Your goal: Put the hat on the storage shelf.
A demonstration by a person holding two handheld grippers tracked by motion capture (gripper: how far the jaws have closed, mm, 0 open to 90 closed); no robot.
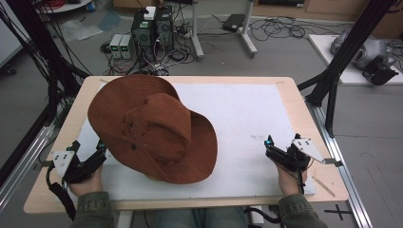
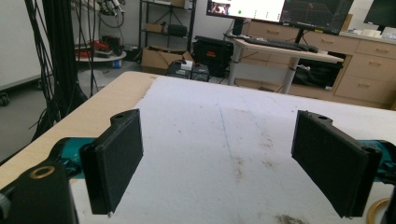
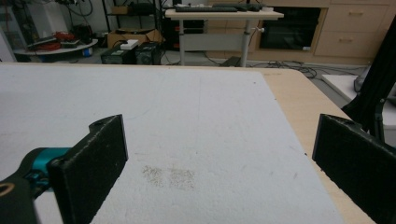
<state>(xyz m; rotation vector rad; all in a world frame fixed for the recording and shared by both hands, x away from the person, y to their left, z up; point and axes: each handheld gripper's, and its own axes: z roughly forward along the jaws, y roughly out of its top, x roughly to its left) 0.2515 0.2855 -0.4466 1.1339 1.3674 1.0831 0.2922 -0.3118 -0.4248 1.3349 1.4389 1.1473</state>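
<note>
Your left gripper (image 1: 88, 159) sits at the near left corner of the worktop (image 1: 304, 114), held in your left hand (image 1: 85, 183), and its tips lie just beside the near left brim of the brown hat (image 1: 152, 128); from above you cannot tell whether they touch it. In the left gripper view that gripper (image 2: 224, 163) has its jaws spread wide, with bare, faintly stained white mat (image 2: 224, 121) between them and nothing gripped; the hat falls outside that picture. The hat rests on the left half of the mat (image 1: 247, 114), crown up and tilted, its brim reaching past the middle toward you. Whatever lies under the brim is hidden, and a pale patch at its near edge is too small to make out. Your right gripper (image 1: 280, 152) rests at the near right of the mat in your right hand (image 1: 287, 180), well apart from the hat. Along its own view the right gripper (image 3: 219, 163) shows jaws standing wide over empty mat with a dull smudge; the right jaw is cut off by the frame edge. Both your sleeves are cut off at the near edge.
</note>
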